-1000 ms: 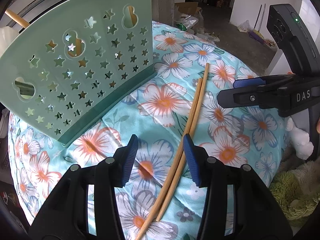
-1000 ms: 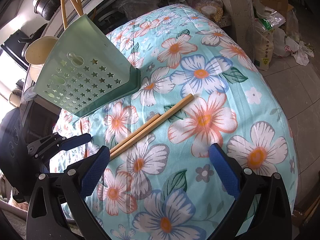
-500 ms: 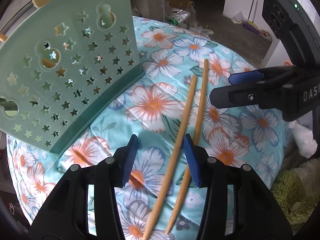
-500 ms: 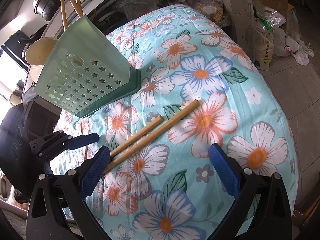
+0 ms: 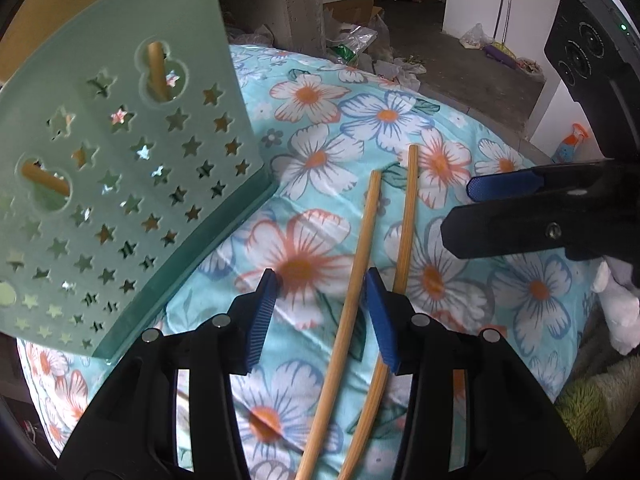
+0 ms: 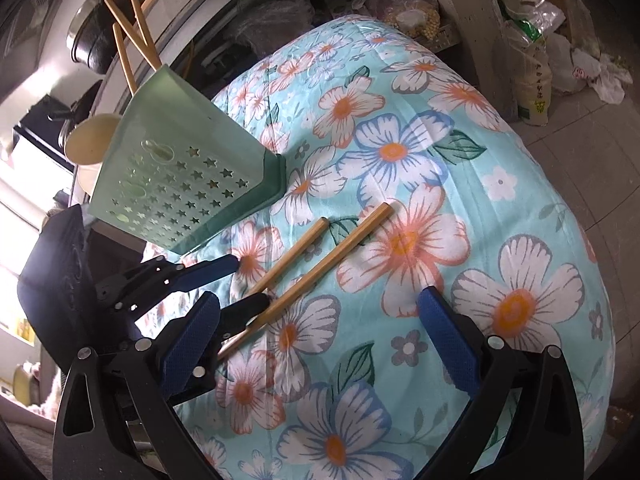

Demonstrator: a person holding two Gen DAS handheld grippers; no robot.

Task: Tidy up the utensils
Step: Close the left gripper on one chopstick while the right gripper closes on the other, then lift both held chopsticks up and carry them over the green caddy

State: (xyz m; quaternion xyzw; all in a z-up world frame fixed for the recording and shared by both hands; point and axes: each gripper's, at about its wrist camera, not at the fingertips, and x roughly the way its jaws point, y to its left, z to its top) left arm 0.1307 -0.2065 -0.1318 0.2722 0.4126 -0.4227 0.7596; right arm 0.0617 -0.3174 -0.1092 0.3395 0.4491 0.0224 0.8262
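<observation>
Two bamboo chopsticks lie a little apart on the floral cloth [image 5: 540, 320]. The left chopstick [image 5: 352, 280] [image 6: 292, 256] runs between the jaws of my left gripper [image 5: 320, 312] [image 6: 248, 284], close to the right pad, and the pads do not press it. The right chopstick [image 5: 406, 216] [image 6: 344, 248] passes behind that gripper's right finger. My right gripper [image 6: 320, 340] [image 5: 472, 212] hovers wide open over the cloth to the right of the sticks, holding nothing. A green star-perforated utensil holder [image 5: 120, 184] [image 6: 180, 184] stands at the left with more chopsticks [image 6: 132, 32] sticking out of it.
A cream spoon [image 6: 90, 140] pokes out behind the holder. The cloth curves down at the table's edges. Bags and a cardboard box [image 5: 352, 8] litter the floor beyond, by a concrete pillar [image 5: 280, 0]. A white plush toy [image 5: 616, 312] and green furry fabric [image 5: 600, 412] lie at the right.
The two chopsticks, first lying side by side, have spread apart. My left gripper has shifted so the left stick now lies between its jaws. The right gripper has hardly moved.
</observation>
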